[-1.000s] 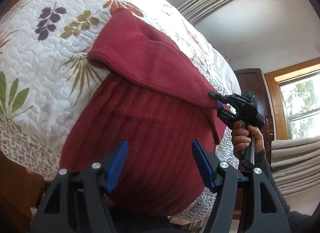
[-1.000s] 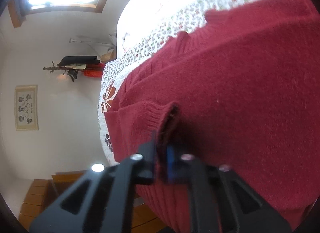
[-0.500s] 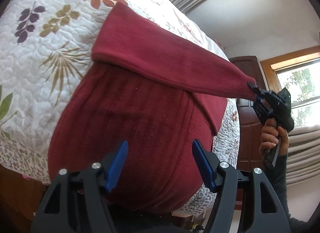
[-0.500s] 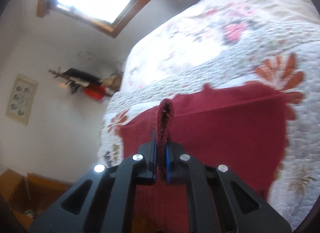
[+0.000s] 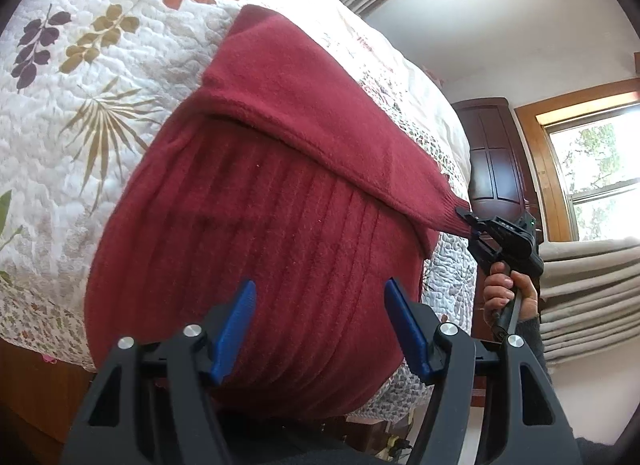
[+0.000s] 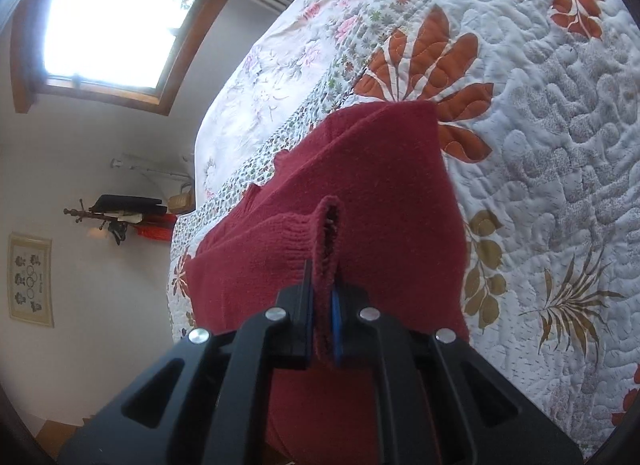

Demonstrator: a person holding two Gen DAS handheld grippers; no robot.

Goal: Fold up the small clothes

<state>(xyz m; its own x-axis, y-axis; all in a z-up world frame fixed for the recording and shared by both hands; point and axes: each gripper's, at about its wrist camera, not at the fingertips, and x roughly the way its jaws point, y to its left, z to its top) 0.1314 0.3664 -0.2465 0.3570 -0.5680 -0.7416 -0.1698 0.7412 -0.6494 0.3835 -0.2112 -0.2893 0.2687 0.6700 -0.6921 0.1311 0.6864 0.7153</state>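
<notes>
A dark red knit sweater (image 5: 260, 233) lies on the quilted bed, its ribbed body nearest me. My left gripper (image 5: 320, 329) hovers open just above the body's lower part, blue pads apart, holding nothing. One sleeve (image 5: 320, 121) is stretched taut across the body toward the right. My right gripper (image 5: 466, 215) is shut on that sleeve's cuff, past the bed's right edge. In the right wrist view the cuff (image 6: 326, 241) stands pinched between my right gripper (image 6: 322, 305) and the sweater (image 6: 380, 185) runs away behind it.
The white quilt (image 5: 80, 105) with leaf prints covers the bed; its edge drops off at lower left and right. A person's hand (image 5: 504, 293) holds the right gripper's handle. A dark wooden cabinet (image 5: 496, 161), window and stacked blinds stand at the right.
The right gripper has pulled the sleeve cuff outward to the right and then lower, drawing the sleeve straight across the sweater body. The left gripper stayed open above the body.
</notes>
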